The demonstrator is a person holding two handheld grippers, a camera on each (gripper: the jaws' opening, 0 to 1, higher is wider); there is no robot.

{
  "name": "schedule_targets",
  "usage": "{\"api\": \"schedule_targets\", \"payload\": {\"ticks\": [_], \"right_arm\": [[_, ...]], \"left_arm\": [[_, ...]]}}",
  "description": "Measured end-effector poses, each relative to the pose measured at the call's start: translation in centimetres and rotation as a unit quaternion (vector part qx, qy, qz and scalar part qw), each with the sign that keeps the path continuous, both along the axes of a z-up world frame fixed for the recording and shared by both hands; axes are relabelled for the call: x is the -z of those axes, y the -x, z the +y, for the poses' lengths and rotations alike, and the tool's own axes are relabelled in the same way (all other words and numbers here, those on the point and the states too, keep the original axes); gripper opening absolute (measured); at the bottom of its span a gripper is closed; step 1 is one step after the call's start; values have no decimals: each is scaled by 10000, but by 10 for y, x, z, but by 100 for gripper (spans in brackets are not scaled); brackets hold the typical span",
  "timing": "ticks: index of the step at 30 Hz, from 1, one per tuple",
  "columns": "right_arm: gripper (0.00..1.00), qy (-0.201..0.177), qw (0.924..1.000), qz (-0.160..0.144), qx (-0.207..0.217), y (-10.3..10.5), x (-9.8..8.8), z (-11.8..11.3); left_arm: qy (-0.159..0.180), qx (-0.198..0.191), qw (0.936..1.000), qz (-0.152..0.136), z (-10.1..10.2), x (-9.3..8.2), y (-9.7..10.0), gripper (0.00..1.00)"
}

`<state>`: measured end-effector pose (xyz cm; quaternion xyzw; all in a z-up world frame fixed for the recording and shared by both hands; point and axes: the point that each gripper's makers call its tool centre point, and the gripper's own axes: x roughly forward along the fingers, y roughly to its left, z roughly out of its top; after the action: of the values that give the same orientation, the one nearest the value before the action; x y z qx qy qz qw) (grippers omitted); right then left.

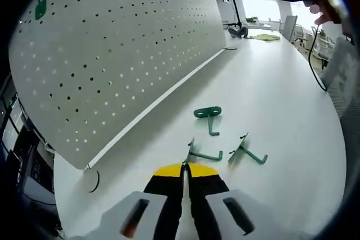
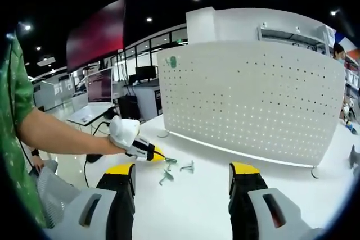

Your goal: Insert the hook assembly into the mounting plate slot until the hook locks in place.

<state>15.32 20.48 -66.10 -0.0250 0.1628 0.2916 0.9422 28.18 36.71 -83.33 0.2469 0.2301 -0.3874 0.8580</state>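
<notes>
1. My left hand-held gripper (image 1: 184, 181) sits low over the white table (image 1: 270, 99), jaws pressed together with no gap I can see, their yellow-and-black tips pointing toward the hooks.
2. Right at those tips lies a green hook (image 1: 201, 153); whether the jaws pinch its near end or only touch it, I cannot tell.
3. Just beside it lies a second green hook (image 1: 247, 152), prongs tilted up, and a little farther off a third green hook (image 1: 208, 116) rests flat, clear of the jaws.
4. The white pegboard (image 1: 124, 43) stands upright along the table's edge, left of the hooks in the left gripper view, with a small green tag (image 1: 40, 8) near its top corner.
5. My right hand-held gripper (image 2: 183, 186) hangs back from the work, jaws spread wide with nothing between them.
6. In the right gripper view I see the person's bare arm (image 2: 62, 134) reaching in from the left, gloved hand (image 2: 122, 132) wrapped around the left hand-held gripper, whose tip is down at the hooks on the table in front of the pegboard.
</notes>
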Motion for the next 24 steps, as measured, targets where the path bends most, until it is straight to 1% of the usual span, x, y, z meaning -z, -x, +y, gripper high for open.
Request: {"api": "schedule_targets", "payload": {"ticks": [3,10,15,17,24], "right_arm": [[68,7,10000,21,2,1,1,0],[68,-2,10000,18,50,0,1,-3],[68,-13,10000,20,58,0,1,-3],[68,-10,10000,18,45,0,1,-2],[68,-6,10000,10,54,-1,0,-3]], "left_arm": [[-34,-12,10000,-47,-1,0,-3,9],[-38,-126,9999,-11,-2,1,-5,7],[-94,-116,9999,-8,-5,3,-4,4],[-84,-123,9999,-7,-4,4,-5,2],[-9,-204,9998,-7,-3,4,-5,2]]}}
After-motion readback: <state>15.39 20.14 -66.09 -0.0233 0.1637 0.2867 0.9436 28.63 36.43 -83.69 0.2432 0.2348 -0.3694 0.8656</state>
